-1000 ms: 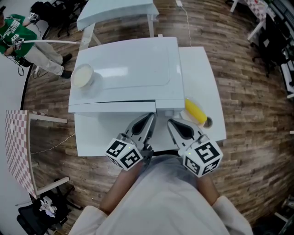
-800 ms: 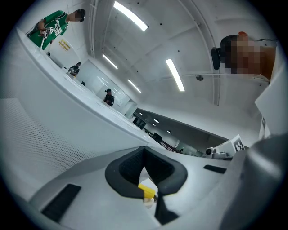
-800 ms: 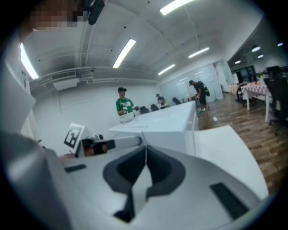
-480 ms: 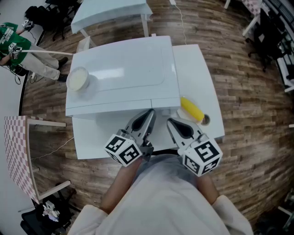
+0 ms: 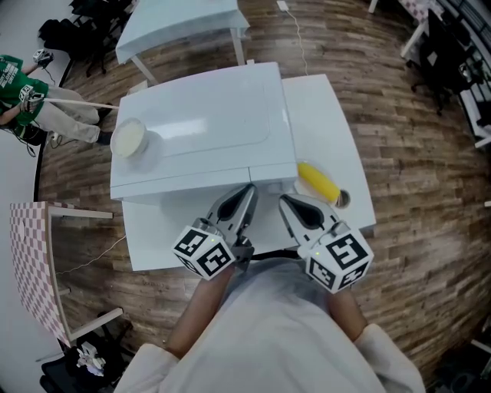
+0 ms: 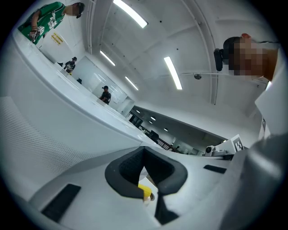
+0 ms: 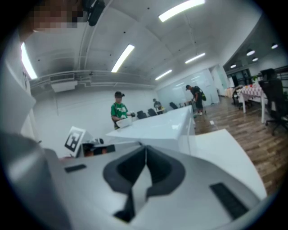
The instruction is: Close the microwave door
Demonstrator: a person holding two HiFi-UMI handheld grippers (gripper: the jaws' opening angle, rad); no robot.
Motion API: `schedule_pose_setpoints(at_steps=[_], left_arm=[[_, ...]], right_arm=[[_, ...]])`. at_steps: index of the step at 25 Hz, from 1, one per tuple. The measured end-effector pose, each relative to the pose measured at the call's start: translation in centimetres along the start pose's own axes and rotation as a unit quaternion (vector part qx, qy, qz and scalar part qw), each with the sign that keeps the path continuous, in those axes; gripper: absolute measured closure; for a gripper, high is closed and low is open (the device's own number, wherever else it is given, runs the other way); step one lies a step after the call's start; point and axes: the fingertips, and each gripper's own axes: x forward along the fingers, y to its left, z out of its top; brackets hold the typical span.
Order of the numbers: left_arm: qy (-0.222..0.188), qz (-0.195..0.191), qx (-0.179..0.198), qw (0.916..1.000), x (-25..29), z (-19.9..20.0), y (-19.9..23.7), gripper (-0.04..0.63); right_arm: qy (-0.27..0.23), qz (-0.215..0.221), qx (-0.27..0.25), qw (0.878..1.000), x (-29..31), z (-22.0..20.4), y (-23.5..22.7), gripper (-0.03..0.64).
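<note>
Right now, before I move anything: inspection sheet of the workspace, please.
Surface: white table, bare to the right of the microwave.
Job's things: microwave on the table; from above I cannot tell whether its door is fully shut.
Clutter: bowl on the microwave top, at its left; yellow item on a plate by the front right corner.
Grippers: left gripper and right gripper both shut and empty, side by side at the microwave front; contact cannot be told.
Cables: dark cable between the grippers.
Surroundings: wood floor; second table behind; checkered table at left; person in green far left.
</note>
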Motion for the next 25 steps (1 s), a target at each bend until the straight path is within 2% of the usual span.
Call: schedule_pose_setpoints(at_steps=[7, 14, 19, 25], left_arm=[[0.008, -0.011, 0.01, 0.9999, -0.4, 0.0, -1.3, 0.578], [0.014, -0.022, 0.019, 0.9995, -1.2, 0.1, -3.0, 0.578], [0.014, -0.037, 0.02, 0.999, -1.3, -0.1, -4.7, 0.578], [0.019, -0.043, 0.04, 0.9981, -1.5, 0.0, -5.9, 0.578]], right_arm=[[-0.04, 0.013, 0.012, 0.999, -1.8, 2.0, -0.1, 0.594], [-0.035, 0.058, -0.009, 0.998, -3.4, 2.2, 1.0, 0.594], [-0.029, 0.068, -0.009, 0.997, -4.4, 2.0, 1.5, 0.594], [-0.022, 0.079, -0.009, 0.997, -5.0, 1.5, 2.2, 0.594]])
